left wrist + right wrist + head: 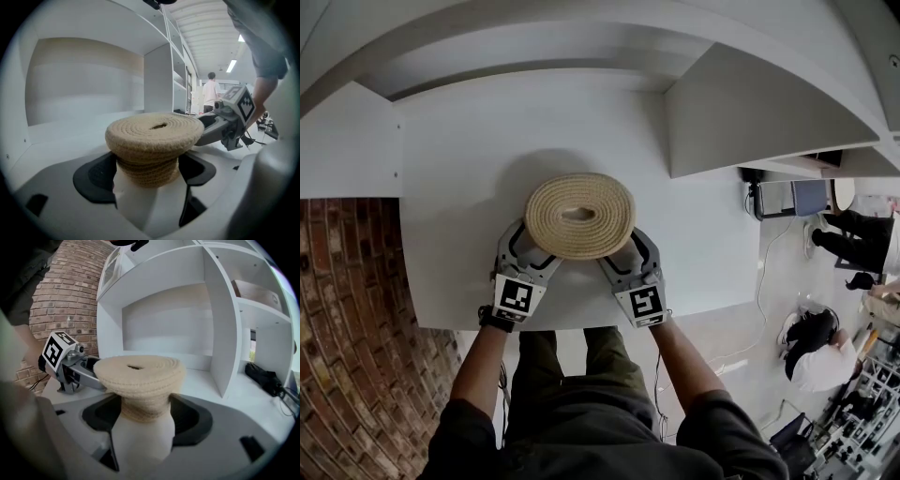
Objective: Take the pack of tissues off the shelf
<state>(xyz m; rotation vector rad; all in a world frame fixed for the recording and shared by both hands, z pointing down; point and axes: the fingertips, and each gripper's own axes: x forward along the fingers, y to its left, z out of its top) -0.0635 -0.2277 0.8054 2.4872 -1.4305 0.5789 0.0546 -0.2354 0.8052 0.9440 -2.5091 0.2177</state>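
Note:
A round beige woven tissue holder with a slot in its top stands on the white shelf board, near the front edge. My left gripper grips its left lower side and my right gripper grips its right lower side. In the left gripper view the holder bulges over the jaws, and the left gripper is shut on its narrower lower part. The right gripper view shows the same: the holder is pinched by the right gripper. No tissues show through the slot.
A white upright divider stands to the right of the holder. A brick wall lies at the left. People and cables are on the floor at the right. A black bag lies in the neighbouring compartment, and a cardboard box sits above it.

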